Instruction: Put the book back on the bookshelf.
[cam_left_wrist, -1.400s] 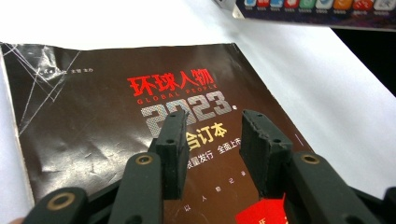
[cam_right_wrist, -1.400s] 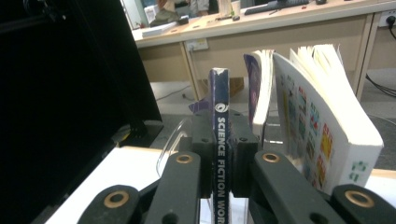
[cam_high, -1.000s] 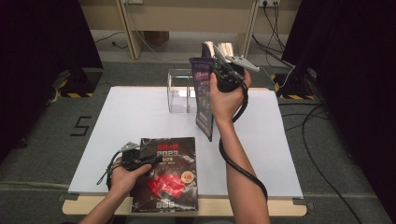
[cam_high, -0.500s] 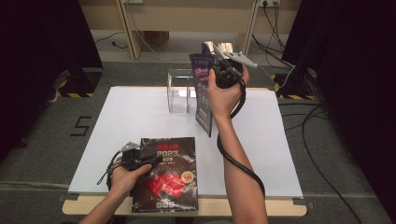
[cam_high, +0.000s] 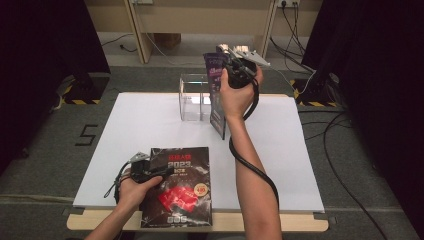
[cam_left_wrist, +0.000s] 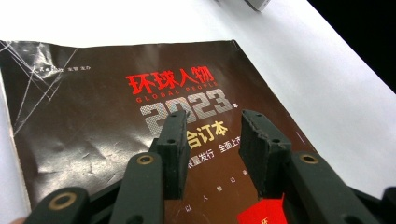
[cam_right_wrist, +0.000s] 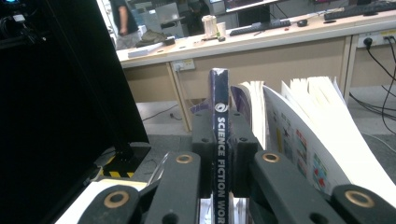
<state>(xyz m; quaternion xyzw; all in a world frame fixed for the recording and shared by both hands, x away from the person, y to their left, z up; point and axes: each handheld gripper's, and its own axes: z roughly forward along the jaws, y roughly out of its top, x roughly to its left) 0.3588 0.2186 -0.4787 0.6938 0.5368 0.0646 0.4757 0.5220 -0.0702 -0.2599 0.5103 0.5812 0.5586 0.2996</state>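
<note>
- Your right hand has carried the purple magazine (cam_high: 216, 95) a little leftward since a second ago, closer over the clear box (cam_high: 196, 97); your left hand has stayed put.
- Left side: your left gripper (cam_left_wrist: 212, 140) rests low over the black magazine (cam_high: 179, 185), jaws partly apart with nothing pinched between them, tips just above the cover's "2023" title.
- That black magazine lies flat at the near edge of the white table (cam_high: 300, 165).
- Middle: the clear box stands upright at the table's far side.
- Right: your right gripper (cam_right_wrist: 219, 135) is clamped narrow on the purple magazine's spine, held up in the air, pages fanning out.
</note>
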